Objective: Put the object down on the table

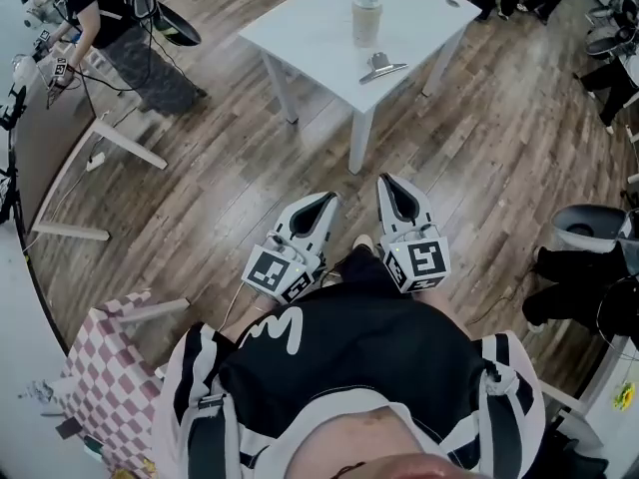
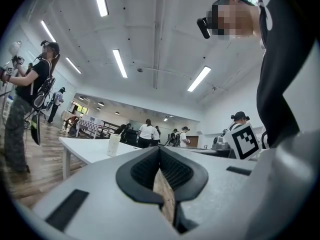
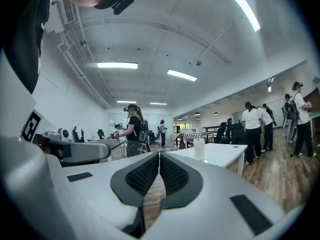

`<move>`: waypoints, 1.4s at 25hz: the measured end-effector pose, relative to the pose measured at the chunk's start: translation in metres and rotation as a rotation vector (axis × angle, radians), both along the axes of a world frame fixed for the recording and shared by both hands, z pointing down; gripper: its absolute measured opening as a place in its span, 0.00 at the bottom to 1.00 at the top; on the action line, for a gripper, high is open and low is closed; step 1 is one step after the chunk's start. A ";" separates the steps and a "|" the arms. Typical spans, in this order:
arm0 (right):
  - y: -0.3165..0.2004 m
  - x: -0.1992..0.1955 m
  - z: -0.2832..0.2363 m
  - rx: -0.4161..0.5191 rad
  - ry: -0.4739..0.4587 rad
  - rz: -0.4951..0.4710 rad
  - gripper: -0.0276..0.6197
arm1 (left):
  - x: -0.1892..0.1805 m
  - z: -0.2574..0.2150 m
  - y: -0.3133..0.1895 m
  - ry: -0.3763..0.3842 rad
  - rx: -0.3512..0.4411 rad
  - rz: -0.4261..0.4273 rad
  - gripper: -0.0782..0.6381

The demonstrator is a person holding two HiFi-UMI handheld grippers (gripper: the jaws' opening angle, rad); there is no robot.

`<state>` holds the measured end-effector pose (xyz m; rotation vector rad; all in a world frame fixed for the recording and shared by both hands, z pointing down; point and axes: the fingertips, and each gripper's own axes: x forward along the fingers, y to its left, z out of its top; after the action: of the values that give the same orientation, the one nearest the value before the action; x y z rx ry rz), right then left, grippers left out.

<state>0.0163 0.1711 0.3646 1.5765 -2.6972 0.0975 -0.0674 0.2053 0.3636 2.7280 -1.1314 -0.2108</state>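
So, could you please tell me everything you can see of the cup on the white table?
The cup is a pale, whitish cylinder with a slightly darker top band, perhaps a lid; its material is unclear. It stands upright on the white table, well in from the edges. A grey metal tool lies beside it, apart; only the table touches it.

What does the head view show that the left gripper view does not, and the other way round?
Only the head view: the grey metal tool lying on the white table, and the checked cloth at lower left. Only the left gripper view: ceiling lights and a group of people far behind the table. Both: the table, the pale cup standing on it, the left claw, shut with nothing in it, and part of the right claw.
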 end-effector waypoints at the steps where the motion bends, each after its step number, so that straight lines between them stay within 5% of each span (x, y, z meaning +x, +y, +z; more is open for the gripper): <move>1: 0.006 -0.005 -0.001 0.005 0.001 -0.001 0.08 | -0.004 0.000 0.006 -0.003 0.002 0.001 0.12; 13: 0.066 -0.026 -0.004 0.022 0.005 0.007 0.07 | -0.012 -0.001 0.055 -0.011 0.026 0.035 0.12; 35: 0.088 -0.014 0.004 0.009 0.075 0.016 0.07 | 0.009 0.004 0.081 -0.010 0.012 0.072 0.12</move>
<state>0.0024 0.2587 0.3684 1.5715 -2.6329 0.0256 -0.0581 0.2863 0.3675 2.7777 -1.0350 -0.1954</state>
